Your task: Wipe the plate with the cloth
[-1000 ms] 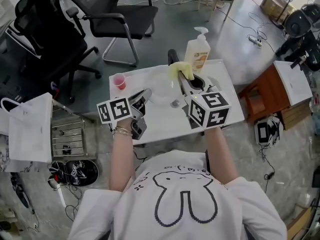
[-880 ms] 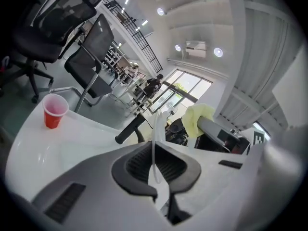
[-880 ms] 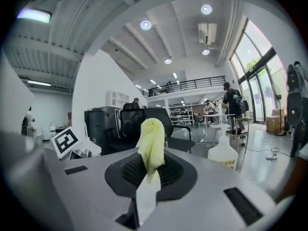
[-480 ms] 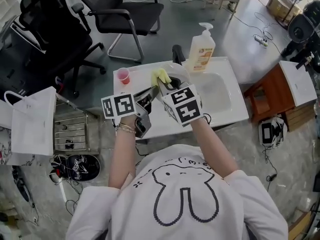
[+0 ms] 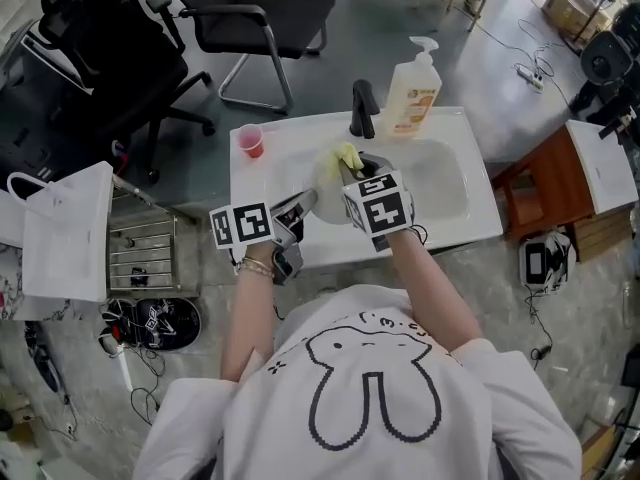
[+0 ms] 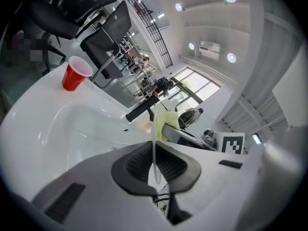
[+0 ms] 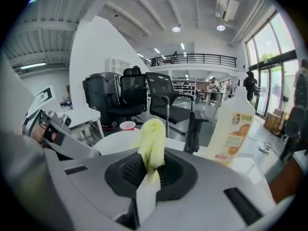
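Now the cloth (image 7: 152, 141), clamped in the right tool (image 7: 150, 171), is hovering just right of the plate (image 5: 328, 202) (left tool (image 6: 155, 170) is pinching its rim).

A white washbasin unit (image 5: 470, 223) stands on a grey concrete floor (image 5: 380, 28), its flat top at the left and a shallow rectangular bowl (image 5: 445, 183) sunk into the right part. A small red plastic cup (image 5: 250, 141) stands upright near the back left corner. A black faucet (image 5: 363, 108) rises from the back edge, and just beside it, to the right, stands a pump bottle of soap (image 5: 413, 90) with an orange label. On the floor around the unit are two black chairs (image 5: 270, 13), a white paper bag (image 5: 65, 233) and a wire rack (image 5: 135, 263)
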Demonstrator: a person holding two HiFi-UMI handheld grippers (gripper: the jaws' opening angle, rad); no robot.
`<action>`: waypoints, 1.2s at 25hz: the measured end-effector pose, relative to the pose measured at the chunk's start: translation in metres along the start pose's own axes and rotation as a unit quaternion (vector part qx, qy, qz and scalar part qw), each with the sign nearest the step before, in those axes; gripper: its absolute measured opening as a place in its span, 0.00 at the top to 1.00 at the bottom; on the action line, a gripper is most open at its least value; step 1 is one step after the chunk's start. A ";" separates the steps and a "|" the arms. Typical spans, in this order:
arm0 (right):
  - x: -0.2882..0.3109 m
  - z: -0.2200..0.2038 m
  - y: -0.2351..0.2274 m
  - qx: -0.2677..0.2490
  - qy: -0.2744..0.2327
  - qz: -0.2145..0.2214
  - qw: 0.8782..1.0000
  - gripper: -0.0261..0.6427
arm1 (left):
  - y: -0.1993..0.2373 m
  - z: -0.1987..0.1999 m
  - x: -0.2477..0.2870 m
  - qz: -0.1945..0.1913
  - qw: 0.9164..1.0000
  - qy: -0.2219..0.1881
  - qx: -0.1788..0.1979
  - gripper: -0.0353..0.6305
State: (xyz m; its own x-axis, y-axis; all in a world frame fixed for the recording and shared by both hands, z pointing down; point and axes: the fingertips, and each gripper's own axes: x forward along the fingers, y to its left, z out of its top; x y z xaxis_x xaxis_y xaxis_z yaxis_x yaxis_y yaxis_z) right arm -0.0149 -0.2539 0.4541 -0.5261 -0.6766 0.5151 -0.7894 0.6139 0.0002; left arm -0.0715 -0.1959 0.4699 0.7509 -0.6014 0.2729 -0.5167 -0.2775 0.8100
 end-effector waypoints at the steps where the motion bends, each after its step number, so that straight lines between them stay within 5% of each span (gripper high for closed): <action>1: 0.000 -0.006 -0.005 0.007 0.006 -0.006 1.000 0.89 | 0.002 -0.003 0.000 0.002 1.000 0.002 -0.001 0.92; 8: -0.005 -0.039 -0.050 0.078 0.041 -0.061 0.994 0.89 | 0.013 -0.019 0.008 0.026 0.999 0.026 0.009 0.92; 13: -0.016 -0.028 -0.041 0.117 0.008 -0.029 0.993 0.89 | 0.016 -0.016 0.011 0.036 0.999 0.022 0.013 0.92; 21: -0.008 -0.022 0.036 0.040 -0.008 0.115 0.992 0.89 | 0.011 -0.017 0.024 0.043 0.998 0.030 0.020 0.92; 30: 0.000 -0.040 0.019 0.003 0.025 0.079 0.997 0.89 | 0.012 -0.016 0.021 0.046 0.999 0.021 -0.001 0.92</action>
State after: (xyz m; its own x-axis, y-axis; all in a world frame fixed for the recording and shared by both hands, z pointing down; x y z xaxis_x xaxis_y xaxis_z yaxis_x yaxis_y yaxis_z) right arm -0.0175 -0.2258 0.4884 -0.6269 -0.5510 0.5507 -0.7002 0.7085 -0.0882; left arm -0.0555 -0.1995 0.4940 0.7172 -0.5921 0.3674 -0.5833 -0.2215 0.7815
